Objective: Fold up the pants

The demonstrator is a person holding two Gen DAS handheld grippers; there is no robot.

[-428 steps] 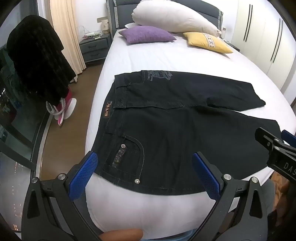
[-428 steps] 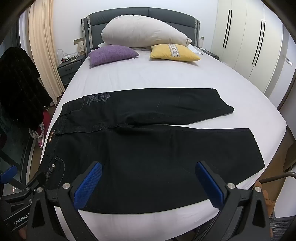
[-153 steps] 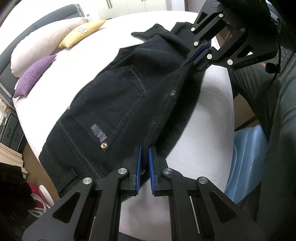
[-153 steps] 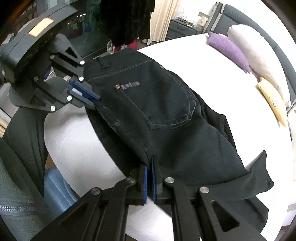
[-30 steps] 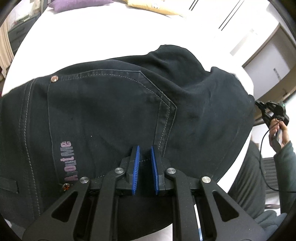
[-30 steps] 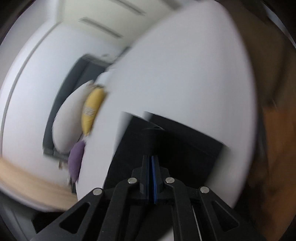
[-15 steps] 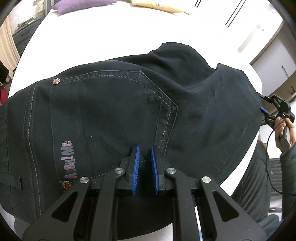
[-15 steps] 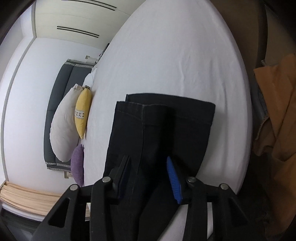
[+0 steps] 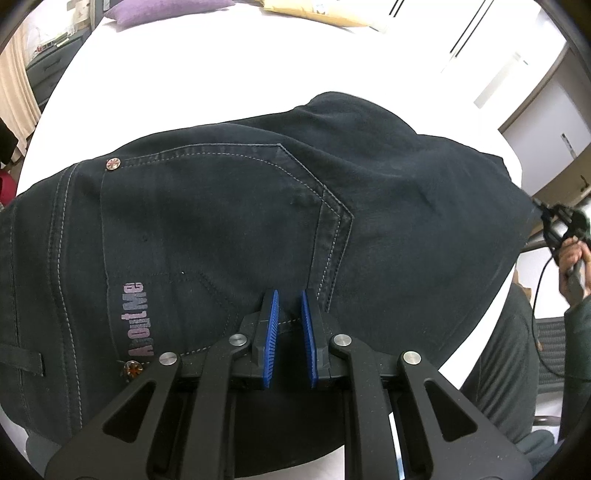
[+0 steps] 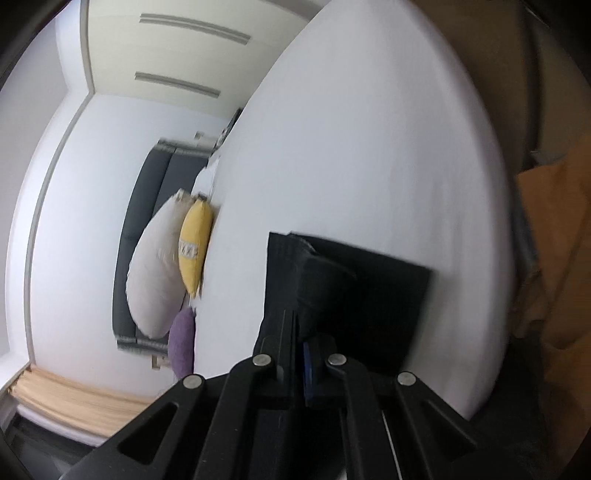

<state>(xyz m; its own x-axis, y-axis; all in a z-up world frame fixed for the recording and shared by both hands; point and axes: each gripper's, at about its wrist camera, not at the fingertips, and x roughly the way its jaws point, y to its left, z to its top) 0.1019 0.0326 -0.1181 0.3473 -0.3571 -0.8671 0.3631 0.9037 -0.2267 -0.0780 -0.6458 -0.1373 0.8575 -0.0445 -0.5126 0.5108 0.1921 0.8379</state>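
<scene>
The black pants (image 9: 221, 221) lie folded lengthwise on the white bed (image 9: 184, 74), back pocket up. My left gripper (image 9: 288, 314) sits low over the pocket seam near the bed's front edge; its blue pads are slightly apart with cloth between them. In the right wrist view the leg hems (image 10: 354, 288) lie near the bed's far end, and my right gripper (image 10: 299, 328) is shut on the hem cloth, lifting a fold. The right gripper also shows small at the right edge of the left wrist view (image 9: 554, 218).
A purple pillow (image 10: 181, 343), a yellow pillow (image 10: 194, 247) and a white pillow (image 10: 155, 269) lie by the dark headboard. Wardrobe doors (image 9: 461, 33) stand beyond the bed. An orange-brown cloth (image 10: 554, 258) lies off the bed's end.
The right gripper was open over the leg hems half a second ago and has closed on them. The left gripper holds almost the same place on the pocket.
</scene>
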